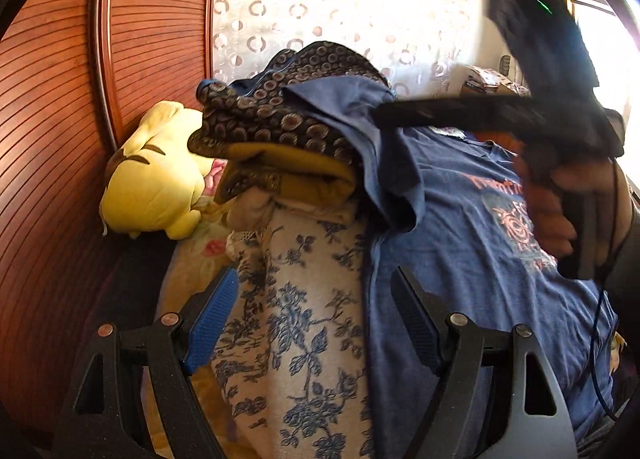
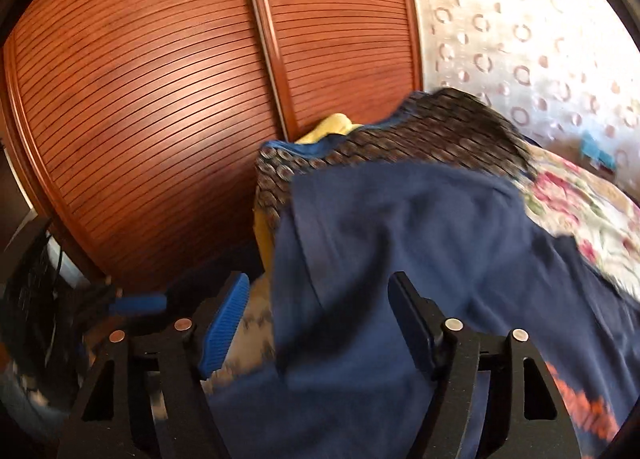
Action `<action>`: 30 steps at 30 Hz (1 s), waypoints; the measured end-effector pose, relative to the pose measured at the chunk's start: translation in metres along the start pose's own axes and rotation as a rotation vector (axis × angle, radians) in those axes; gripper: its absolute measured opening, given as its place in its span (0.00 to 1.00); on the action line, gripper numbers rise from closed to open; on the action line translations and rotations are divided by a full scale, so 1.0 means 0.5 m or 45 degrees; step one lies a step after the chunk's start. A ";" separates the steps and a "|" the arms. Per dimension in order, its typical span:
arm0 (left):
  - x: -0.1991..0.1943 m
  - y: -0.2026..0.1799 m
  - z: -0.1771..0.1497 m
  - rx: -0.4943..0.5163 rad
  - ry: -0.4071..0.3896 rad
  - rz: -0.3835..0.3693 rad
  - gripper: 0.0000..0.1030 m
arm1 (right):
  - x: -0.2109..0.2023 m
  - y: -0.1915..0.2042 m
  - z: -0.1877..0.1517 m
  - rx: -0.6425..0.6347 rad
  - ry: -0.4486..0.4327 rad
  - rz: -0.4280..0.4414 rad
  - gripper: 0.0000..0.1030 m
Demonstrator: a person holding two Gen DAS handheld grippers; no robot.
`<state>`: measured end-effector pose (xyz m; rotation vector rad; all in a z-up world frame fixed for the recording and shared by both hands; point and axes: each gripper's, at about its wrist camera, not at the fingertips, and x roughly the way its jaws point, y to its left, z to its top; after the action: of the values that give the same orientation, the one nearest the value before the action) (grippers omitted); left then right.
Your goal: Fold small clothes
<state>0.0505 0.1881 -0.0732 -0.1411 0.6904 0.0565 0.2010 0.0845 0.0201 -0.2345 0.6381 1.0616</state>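
Blue cotton fills most of what I see: the navy T-shirt (image 1: 460, 251) lies spread on the bed with its orange print facing up, one sleeve or edge thrown up over the heap beside it. I judge it unfolded, so the main fold is all to come. Just left of it lies the blue-flowered cloth (image 1: 296, 319), long and flat, perhaps already laid out, though I cannot tell if it counts as folded. Above both sits the pile of clothes (image 1: 280, 131): a dark circle-patterned piece on top, a mustard one beneath, bunched up, not stacked. That looks like work left. A yellow plush toy (image 1: 152, 179) rests against the slatted wardrobe door (image 1: 60, 119) behind.

My left gripper (image 1: 316, 319) hangs over the seam between flowered cloth and T-shirt, jaws apart and holding nothing. My right gripper (image 2: 320, 319) is above the T-shirt's blue folds, jaws apart too, no fabric pinched as far as the blur lets me see.
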 end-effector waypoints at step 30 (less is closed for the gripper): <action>0.008 -0.070 -0.001 0.049 -0.021 -0.043 0.77 | -0.030 -0.158 0.046 0.179 -0.140 -0.169 0.05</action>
<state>0.0566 0.1537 -0.0721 -0.1151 0.6722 0.0118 0.2732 0.0462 0.0377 -0.0940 0.5874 0.8915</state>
